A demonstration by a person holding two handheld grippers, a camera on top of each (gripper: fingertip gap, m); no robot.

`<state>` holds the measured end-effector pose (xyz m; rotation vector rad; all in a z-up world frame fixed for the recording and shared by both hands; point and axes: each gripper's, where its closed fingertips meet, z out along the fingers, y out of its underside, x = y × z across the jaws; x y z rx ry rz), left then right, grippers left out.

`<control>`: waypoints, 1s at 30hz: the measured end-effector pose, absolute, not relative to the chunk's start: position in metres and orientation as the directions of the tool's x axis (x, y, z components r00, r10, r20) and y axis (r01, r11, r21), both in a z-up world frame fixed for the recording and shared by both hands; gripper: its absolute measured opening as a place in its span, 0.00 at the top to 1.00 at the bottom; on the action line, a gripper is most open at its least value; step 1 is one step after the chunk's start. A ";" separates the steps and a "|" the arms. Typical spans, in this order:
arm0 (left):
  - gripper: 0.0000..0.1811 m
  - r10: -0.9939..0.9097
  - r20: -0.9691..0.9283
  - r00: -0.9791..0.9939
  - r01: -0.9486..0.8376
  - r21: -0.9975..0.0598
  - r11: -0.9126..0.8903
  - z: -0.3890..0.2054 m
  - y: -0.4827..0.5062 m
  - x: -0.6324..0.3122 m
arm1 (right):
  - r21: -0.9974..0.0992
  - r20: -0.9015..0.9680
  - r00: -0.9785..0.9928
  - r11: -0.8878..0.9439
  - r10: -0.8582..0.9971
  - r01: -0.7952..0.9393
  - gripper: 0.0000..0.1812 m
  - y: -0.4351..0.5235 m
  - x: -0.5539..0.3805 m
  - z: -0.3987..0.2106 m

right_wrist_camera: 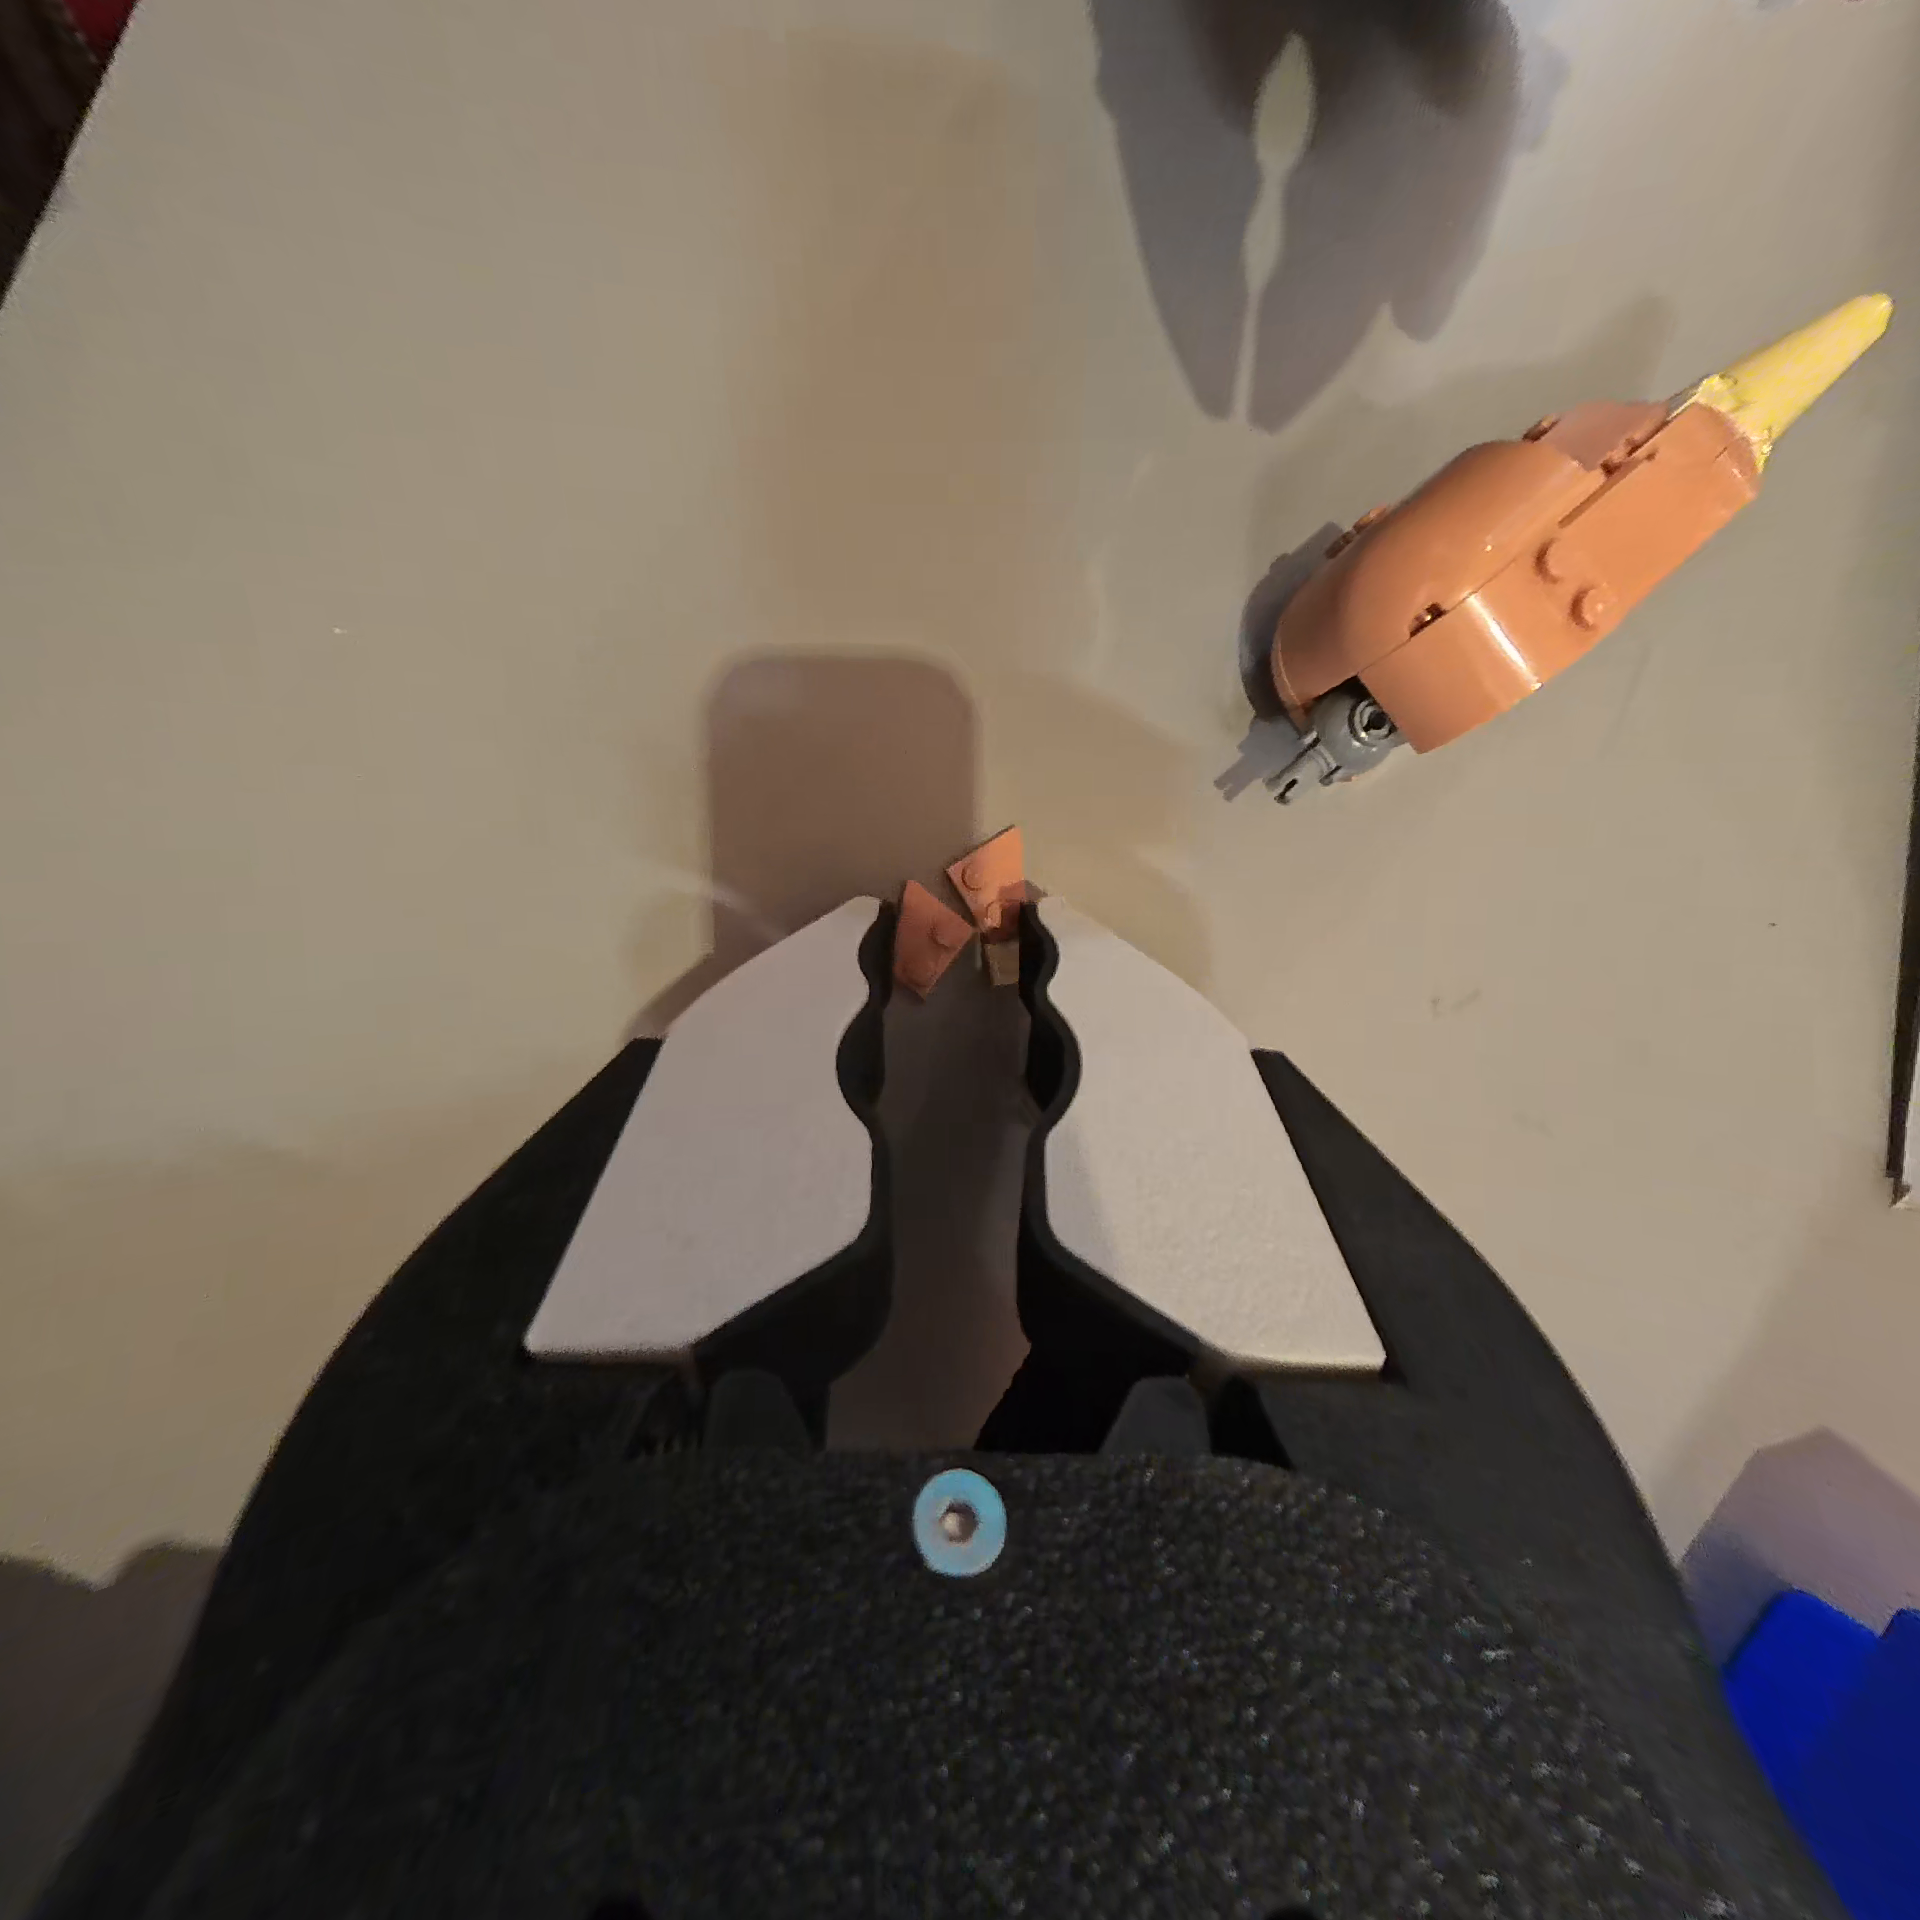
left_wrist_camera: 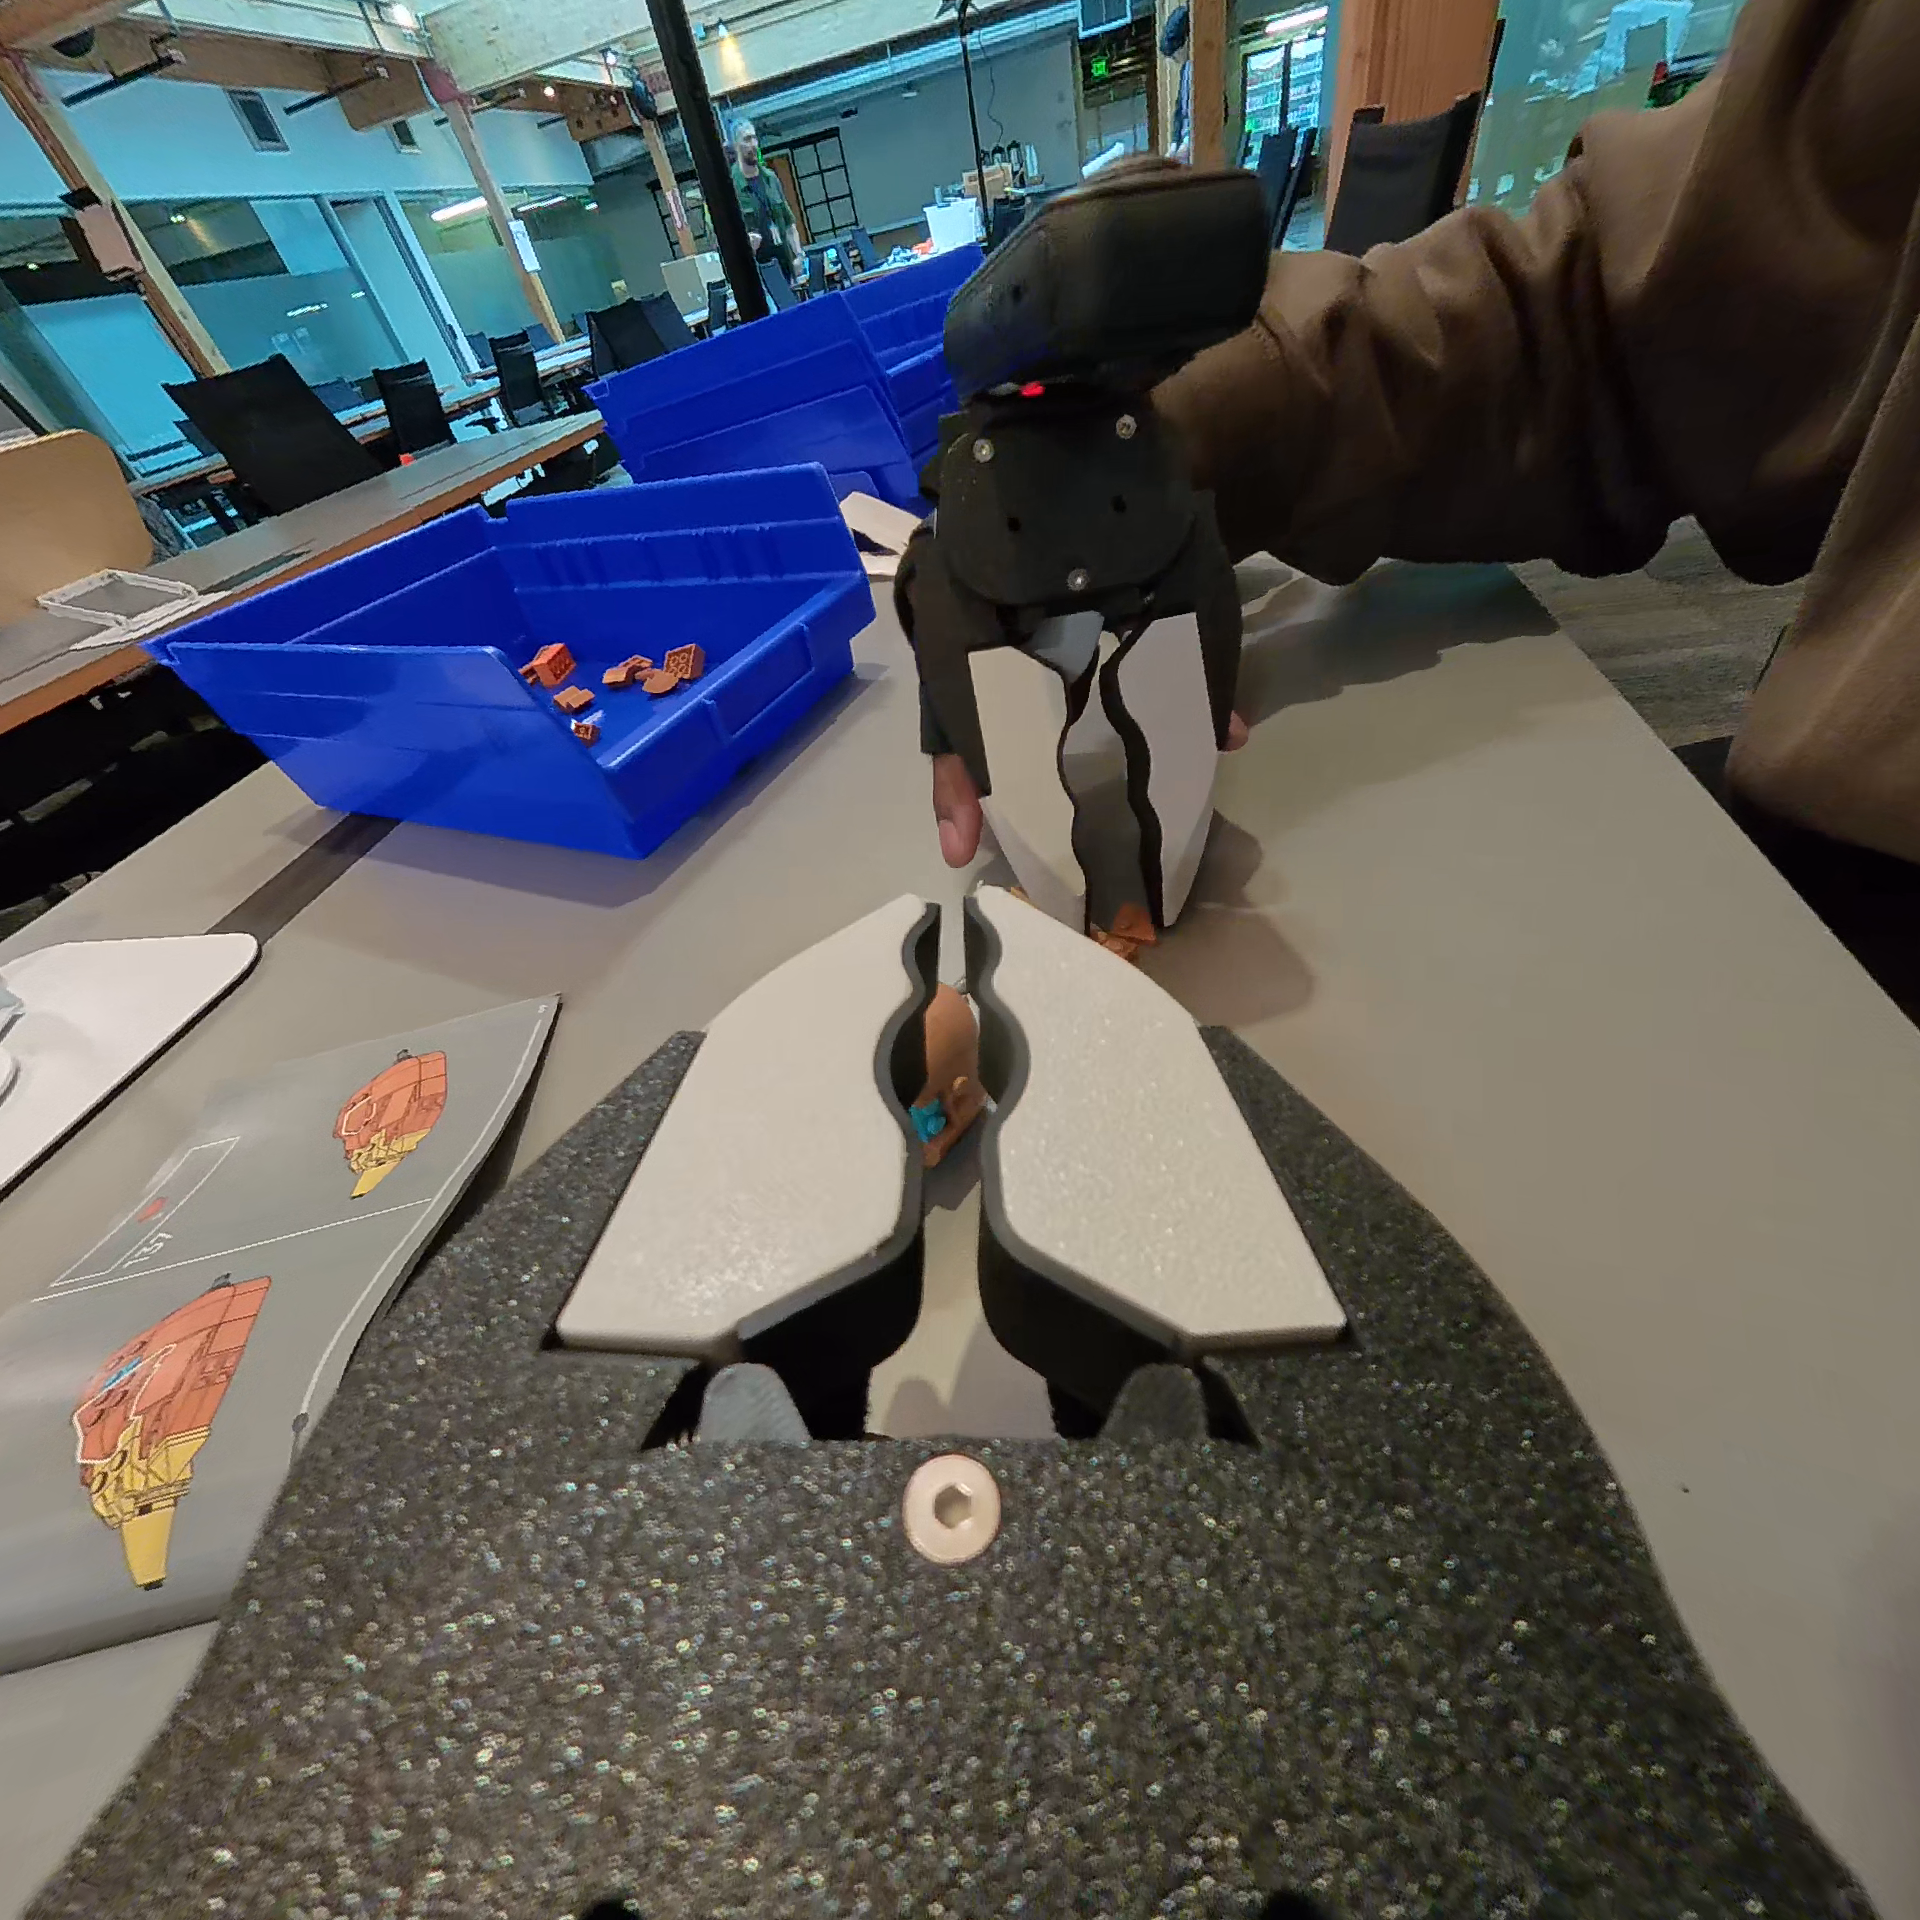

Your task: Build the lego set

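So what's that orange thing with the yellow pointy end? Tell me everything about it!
The model is a half-built brick piece, made of shiny orange-tan plastic with rounded sides and a few studs. A pale yellow cone sticks out of one end, and a small grey connector juts from the other. It lies on its side on the grey table, off to one side of the right gripper. Nothing is touching it except the table.

On the table (left_wrist_camera: 1455,1039) my bin (left_wrist_camera: 520,665) sits ahead to the left with loose bricks (left_wrist_camera: 613,670) in it; more bins (left_wrist_camera: 790,405) stand behind it. The booklet (left_wrist_camera: 260,1247) lies at my near left. My right gripper (right_wrist_camera: 956,914) points down at small pieces (right_wrist_camera: 966,914) on the table, the model (right_wrist_camera: 1538,592) to their right.
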<state>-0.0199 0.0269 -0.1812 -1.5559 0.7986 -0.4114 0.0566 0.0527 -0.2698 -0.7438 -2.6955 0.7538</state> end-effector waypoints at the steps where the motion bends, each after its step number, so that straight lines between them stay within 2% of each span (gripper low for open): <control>1: 0.98 -0.694 -0.190 0.695 -0.247 -0.969 0.018 -0.181 0.027 -0.020 | -0.542 0.092 -0.841 0.735 0.534 0.408 0.88 0.053 0.056 -0.269; 13: 0.98 -0.699 -0.186 0.691 -0.246 -0.969 0.015 -0.182 0.027 -0.019 | -0.599 0.122 -0.775 0.668 0.620 0.441 0.88 0.051 0.064 -0.262; 20: 0.98 -0.704 -0.191 0.684 -0.255 -0.967 0.015 -0.184 0.026 -0.016 | -0.578 0.076 -0.745 0.638 0.663 0.509 0.91 0.057 0.068 -0.270; 24: 0.98 -0.699 -0.194 0.688 -0.256 -0.967 0.016 -0.183 0.026 -0.018 | -0.565 0.052 -0.775 0.659 0.630 0.498 0.95 0.053 0.066 -0.271; 30: 0.98 -0.699 -0.195 0.688 -0.255 -0.967 0.018 -0.182 0.026 -0.019 | -0.543 0.069 -0.800 0.695 0.596 0.472 0.95 0.052 0.060 -0.271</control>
